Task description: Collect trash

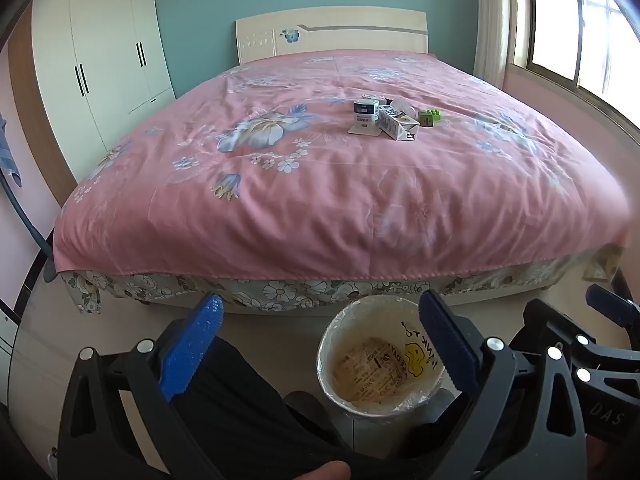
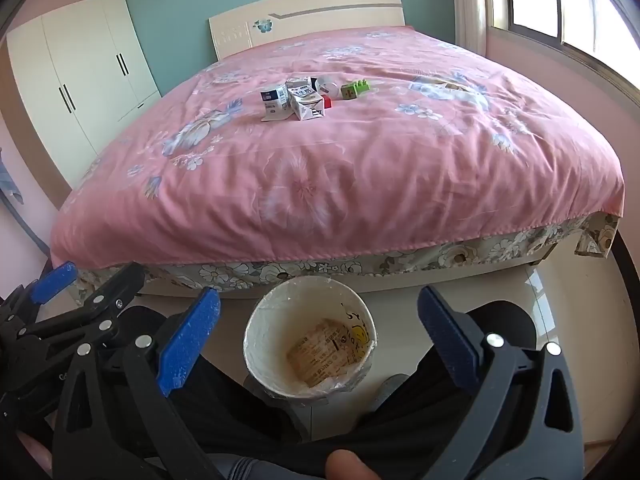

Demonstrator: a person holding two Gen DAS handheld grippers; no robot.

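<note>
A small pile of trash lies on the pink bed cover: a white and blue can-like carton [image 1: 365, 114] [image 2: 275, 99], a white milk carton on its side [image 1: 398, 122] [image 2: 306, 106], a green toy block [image 1: 430, 117] [image 2: 354, 89] and a crumpled white piece [image 1: 402, 105] behind them. A lined waste bin [image 1: 382, 356] [image 2: 310, 344] with paper in it stands on the floor at the bed's foot. My left gripper [image 1: 320, 340] is open and empty, low above the floor left of the bin. My right gripper [image 2: 318, 336] is open and empty, over the bin.
The bed [image 1: 340, 200] fills the middle, its headboard [image 1: 332, 30] against the teal wall. A white wardrobe [image 1: 100, 68] stands at the left, a window [image 1: 580, 28] at the right. The person's dark-clothed legs [image 1: 240, 400] are beneath the grippers.
</note>
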